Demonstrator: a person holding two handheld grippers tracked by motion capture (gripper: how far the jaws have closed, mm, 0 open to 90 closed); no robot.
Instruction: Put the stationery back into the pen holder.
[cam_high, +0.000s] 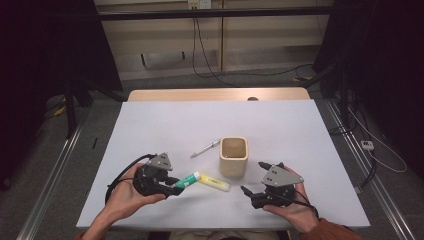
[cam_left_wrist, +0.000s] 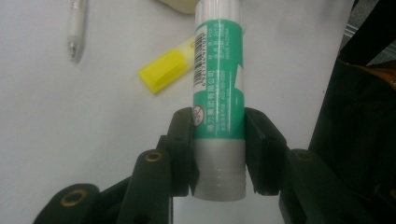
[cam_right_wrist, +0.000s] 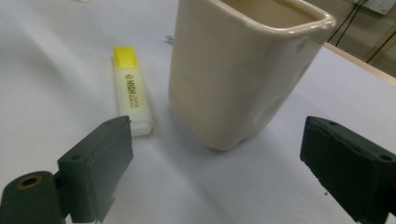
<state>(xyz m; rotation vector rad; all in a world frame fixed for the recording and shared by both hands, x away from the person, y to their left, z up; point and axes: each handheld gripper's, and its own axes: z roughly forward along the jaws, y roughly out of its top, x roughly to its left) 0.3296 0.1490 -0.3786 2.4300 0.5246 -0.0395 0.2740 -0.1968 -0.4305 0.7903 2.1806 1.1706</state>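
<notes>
Green-and-white glue stick (cam_left_wrist: 219, 93) sits clamped in the left gripper (cam_high: 172, 187) fingers, held low over the table (cam_high: 165, 125), while the right gripper (cam_high: 252, 181) fingers gape wide beside the cream cup (cam_high: 234, 157).

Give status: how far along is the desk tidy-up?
Done: nothing visible in the cream ceramic cup. In hand: left gripper clamps the green-and-white glue stick. Left: that stick, the yellow highlighter and the silver pen, both on the table; right gripper open and empty near the cup.
</notes>
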